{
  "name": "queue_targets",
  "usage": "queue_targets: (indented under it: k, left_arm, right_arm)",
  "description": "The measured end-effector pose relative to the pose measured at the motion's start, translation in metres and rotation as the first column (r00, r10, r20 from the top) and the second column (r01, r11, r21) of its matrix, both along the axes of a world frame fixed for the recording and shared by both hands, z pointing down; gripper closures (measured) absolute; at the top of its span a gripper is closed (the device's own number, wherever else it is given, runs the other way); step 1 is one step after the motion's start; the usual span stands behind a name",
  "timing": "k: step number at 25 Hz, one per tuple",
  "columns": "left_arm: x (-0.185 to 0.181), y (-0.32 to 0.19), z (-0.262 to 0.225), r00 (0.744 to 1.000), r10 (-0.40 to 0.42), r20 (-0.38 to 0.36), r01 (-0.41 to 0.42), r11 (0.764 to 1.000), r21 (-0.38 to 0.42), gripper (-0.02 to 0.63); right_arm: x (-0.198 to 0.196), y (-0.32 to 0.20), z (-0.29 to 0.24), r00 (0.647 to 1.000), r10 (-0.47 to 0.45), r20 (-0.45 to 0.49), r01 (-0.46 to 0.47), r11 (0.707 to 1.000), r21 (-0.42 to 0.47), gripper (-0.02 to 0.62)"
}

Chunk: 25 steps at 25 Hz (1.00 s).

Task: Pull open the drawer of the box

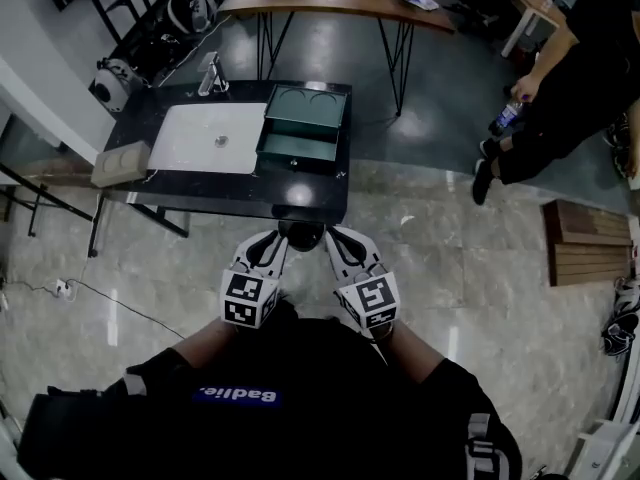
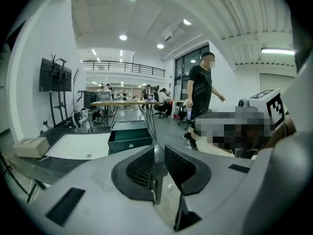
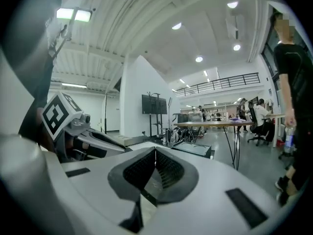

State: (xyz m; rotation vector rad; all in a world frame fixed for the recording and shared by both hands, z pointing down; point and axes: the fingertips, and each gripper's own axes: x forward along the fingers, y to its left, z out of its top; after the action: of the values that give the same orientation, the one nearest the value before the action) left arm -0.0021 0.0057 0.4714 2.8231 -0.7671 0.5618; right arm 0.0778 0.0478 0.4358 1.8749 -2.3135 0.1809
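- Left gripper (image 1: 268, 240) and right gripper (image 1: 337, 236): jaws together, nothing held, both close to the torso.
- Teal box (image 1: 305, 118) sits well ahead on the black table (image 1: 240, 203); neither gripper is clearly nearer.
- Drawer (image 1: 298, 150) front faces them, with a small knob (image 2: 131, 145); pull axis runs toward the person.
- Box is flat-sided and looks like metal; drawer looks shut.

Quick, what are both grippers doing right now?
The left gripper: closed, jaws together, holding nothing.
The right gripper: closed, jaws together, holding nothing.
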Motion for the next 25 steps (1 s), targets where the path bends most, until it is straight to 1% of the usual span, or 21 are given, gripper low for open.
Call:
queue_targets:
  k: [2,5,9,13,16,17,20,22,23,24,25]
  left_arm:
    - [-0.001,0.016,-0.011,1.0,-0.004,-0.005,0.004,1.0,0.025,0.538]
    - [-0.007,0.035,-0.03,1.0,0.005,-0.012,-0.004,0.998,0.069,0.538]
    - [-0.018,0.05,-0.046,0.999,0.038,-0.03,-0.035,0.993,0.112,0.538]
    - [-0.03,0.05,-0.052,0.993,0.09,-0.07,-0.08,0.988,0.135,0.538]
    - [-0.048,0.046,-0.064,0.988,0.117,-0.1,-0.102,0.984,0.143,0.54]
    - [-0.054,0.045,-0.07,0.985,0.13,-0.113,-0.113,0.983,0.148,0.538]
    - [-0.068,0.044,-0.081,0.969,0.179,-0.169,-0.144,0.969,0.2,0.54]
    - [-0.077,0.045,-0.087,0.959,0.203,-0.2,-0.159,0.964,0.215,0.54]
    - [-0.082,0.046,-0.089,0.954,0.212,-0.211,-0.165,0.961,0.22,0.548]
    - [-0.086,0.046,-0.09,0.95,0.222,-0.218,-0.172,0.959,0.227,0.604]
    - [-0.091,0.045,-0.091,0.947,0.231,-0.222,-0.178,0.956,0.233,0.603]
  right_arm:
    - [-0.002,0.013,-0.01,1.0,0.01,0.012,-0.01,0.999,0.038,0.597]
    - [-0.01,0.029,-0.022,0.999,0.024,0.032,-0.026,0.997,0.072,0.597]
    - [-0.027,0.044,-0.035,0.998,0.035,0.051,-0.04,0.993,0.111,0.597]
    - [-0.04,0.05,-0.047,0.996,0.085,0.022,-0.088,0.986,0.142,0.596]
    - [-0.061,0.046,-0.054,0.993,0.121,0.004,-0.12,0.982,0.147,0.595]
    - [-0.069,0.044,-0.057,0.992,0.127,-0.009,-0.124,0.98,0.156,0.595]
    - [-0.092,0.04,-0.063,0.99,0.129,-0.056,-0.117,0.977,0.178,0.595]
    - [-0.105,0.036,-0.062,0.99,0.13,-0.057,-0.119,0.978,0.173,0.597]
    - [-0.112,0.036,-0.062,0.99,0.132,-0.055,-0.121,0.978,0.172,0.595]
    - [-0.117,0.035,-0.062,0.989,0.133,-0.061,-0.121,0.977,0.175,0.597]
    - [-0.121,0.033,-0.063,0.988,0.133,-0.077,-0.117,0.976,0.182,0.597]
